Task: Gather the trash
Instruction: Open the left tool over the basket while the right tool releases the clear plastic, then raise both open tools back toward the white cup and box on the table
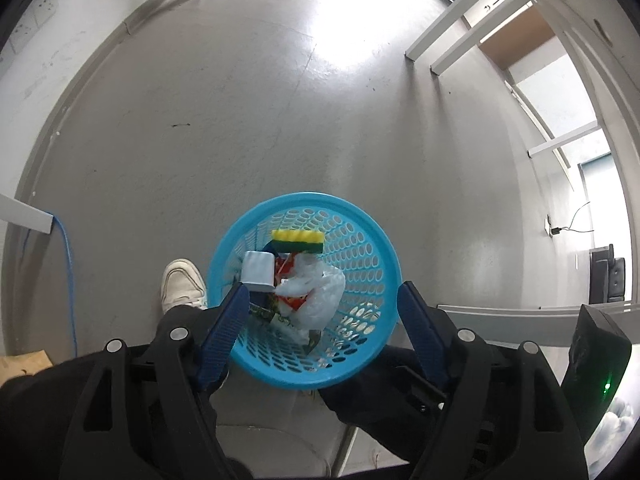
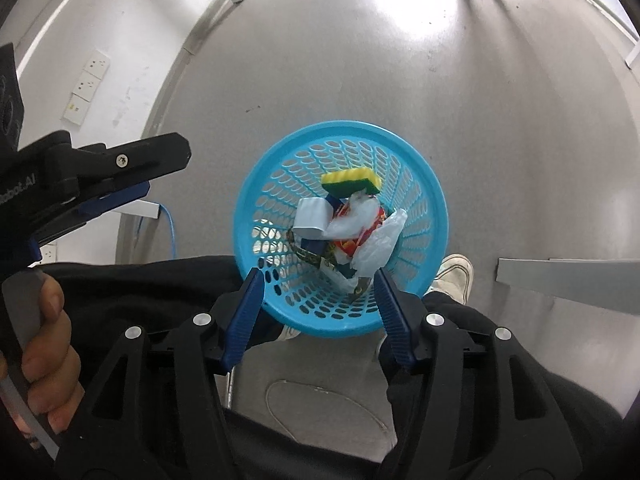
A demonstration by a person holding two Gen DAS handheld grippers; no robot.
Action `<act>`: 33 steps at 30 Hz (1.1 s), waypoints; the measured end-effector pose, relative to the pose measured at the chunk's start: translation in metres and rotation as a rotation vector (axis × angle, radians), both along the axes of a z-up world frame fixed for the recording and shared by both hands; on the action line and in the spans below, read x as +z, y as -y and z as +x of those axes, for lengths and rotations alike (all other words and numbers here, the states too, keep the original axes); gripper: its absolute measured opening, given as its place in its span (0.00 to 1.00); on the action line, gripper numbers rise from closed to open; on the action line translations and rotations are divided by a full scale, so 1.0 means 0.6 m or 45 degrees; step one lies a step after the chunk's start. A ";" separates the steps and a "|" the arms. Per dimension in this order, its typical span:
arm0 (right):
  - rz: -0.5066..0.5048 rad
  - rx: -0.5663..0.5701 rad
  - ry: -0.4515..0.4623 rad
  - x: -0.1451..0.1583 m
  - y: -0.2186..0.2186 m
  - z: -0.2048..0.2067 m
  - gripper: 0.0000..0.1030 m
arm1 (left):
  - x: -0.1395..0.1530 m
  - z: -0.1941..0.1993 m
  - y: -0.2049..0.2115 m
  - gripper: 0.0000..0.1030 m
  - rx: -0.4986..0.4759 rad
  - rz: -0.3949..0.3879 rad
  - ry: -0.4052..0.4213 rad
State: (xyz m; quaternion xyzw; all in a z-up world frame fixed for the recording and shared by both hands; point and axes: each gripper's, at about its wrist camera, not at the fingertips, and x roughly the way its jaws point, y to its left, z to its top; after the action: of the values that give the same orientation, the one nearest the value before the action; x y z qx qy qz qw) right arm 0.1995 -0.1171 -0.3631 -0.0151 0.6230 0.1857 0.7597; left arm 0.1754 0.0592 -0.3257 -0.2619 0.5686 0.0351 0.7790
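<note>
- blue perforated wastebasket (image 1: 360, 240) stands on the grey floor (image 1: 240, 120), holding a yellow-green sponge (image 1: 298, 241), a white box (image 1: 259, 271) and crumpled plastic (image 1: 316, 296).
- left gripper (image 1: 324, 300) points steeply down over it, jaws apart, empty.
- right gripper (image 2: 320, 280) likewise, jaws spread, nothing between.
- a hand (image 2: 48, 344) grips the left handle.

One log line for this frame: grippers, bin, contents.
left gripper: open, empty | right gripper: open, empty | bin: on floor | contents: sponge, bag, carton
</note>
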 end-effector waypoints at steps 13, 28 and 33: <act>0.016 0.044 0.195 0.102 0.023 -0.111 0.58 | 0.078 -0.101 0.017 0.74 -0.006 0.168 0.083; 0.078 0.087 0.389 0.236 0.053 -0.235 0.69 | 0.206 -0.256 0.057 0.82 -0.148 0.234 0.385; 0.104 0.089 0.466 0.282 0.067 -0.284 0.72 | 0.251 -0.297 0.057 0.85 -0.163 0.313 0.485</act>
State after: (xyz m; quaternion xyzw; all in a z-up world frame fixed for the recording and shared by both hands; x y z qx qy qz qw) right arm 0.0292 -0.1572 -0.1938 -0.0393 0.4655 0.2315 0.8533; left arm -0.0029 0.0253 -0.1754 -0.1304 0.4183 0.0046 0.8989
